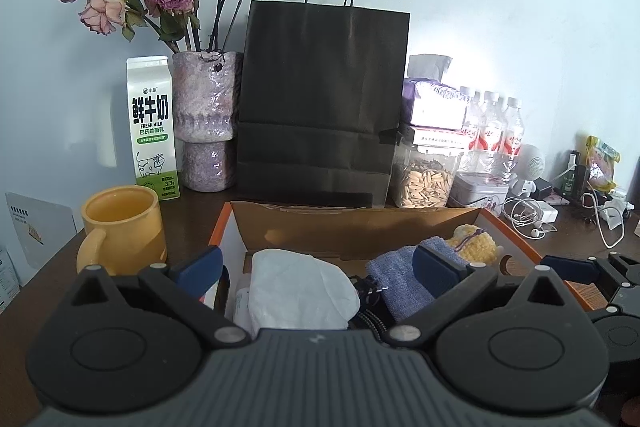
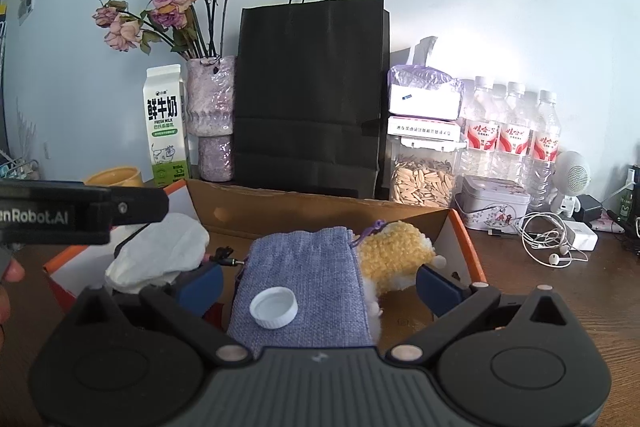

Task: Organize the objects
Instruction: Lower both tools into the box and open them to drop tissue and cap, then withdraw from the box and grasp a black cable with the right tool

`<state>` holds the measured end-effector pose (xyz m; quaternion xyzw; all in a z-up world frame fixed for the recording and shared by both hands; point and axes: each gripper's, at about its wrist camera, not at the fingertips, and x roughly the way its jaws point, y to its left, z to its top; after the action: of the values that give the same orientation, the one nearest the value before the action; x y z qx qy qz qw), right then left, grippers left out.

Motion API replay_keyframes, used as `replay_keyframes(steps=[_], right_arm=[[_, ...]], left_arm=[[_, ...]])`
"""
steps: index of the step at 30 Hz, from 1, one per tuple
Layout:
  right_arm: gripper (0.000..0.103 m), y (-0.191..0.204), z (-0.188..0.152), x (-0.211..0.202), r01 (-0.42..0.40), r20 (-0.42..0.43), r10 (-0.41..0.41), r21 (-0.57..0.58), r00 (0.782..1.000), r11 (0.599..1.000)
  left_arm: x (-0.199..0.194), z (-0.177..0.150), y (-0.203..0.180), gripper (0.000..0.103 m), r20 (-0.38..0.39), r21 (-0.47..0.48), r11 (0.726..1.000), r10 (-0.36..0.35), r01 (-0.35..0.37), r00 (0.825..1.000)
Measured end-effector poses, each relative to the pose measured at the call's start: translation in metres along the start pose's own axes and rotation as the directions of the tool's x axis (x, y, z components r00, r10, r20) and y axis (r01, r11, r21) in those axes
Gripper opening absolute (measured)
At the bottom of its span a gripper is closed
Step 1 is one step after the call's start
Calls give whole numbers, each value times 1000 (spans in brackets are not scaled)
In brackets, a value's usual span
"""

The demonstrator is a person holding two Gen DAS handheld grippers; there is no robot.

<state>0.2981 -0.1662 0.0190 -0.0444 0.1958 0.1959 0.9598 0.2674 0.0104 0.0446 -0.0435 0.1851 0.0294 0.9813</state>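
So the left gripper (image 1: 320, 273) was wide open with nothing in it, hanging over the near end of the cardboard box (image 1: 360, 227), with the crumpled white tissue (image 1: 300, 291) sitting right between its fingers and the yellow mug (image 1: 120, 227) off to its left on the table. The right gripper (image 2: 320, 287) was spread open too and held nothing; the blue fabric pouch (image 2: 304, 275) lay in the box between its fingers with a white bottle cap (image 2: 274, 307) resting on top of it. The yellow plush toy (image 2: 394, 255) was tucked against the pouch's right side, near the right finger.
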Motion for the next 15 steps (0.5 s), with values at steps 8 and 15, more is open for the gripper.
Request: replay_keyframes(steps=[8,15], right_arm=[[103,-9,-6,-35,-2,29,2,-1,1000,1000],[103,-16,-21,-60,-6,2,6,-19,1000,1000]], left_arm=[[-29,-6,-6,103,23,11,999,-32,32,999],[-51,-15,-4,103,8,14,998,-55,54,998]])
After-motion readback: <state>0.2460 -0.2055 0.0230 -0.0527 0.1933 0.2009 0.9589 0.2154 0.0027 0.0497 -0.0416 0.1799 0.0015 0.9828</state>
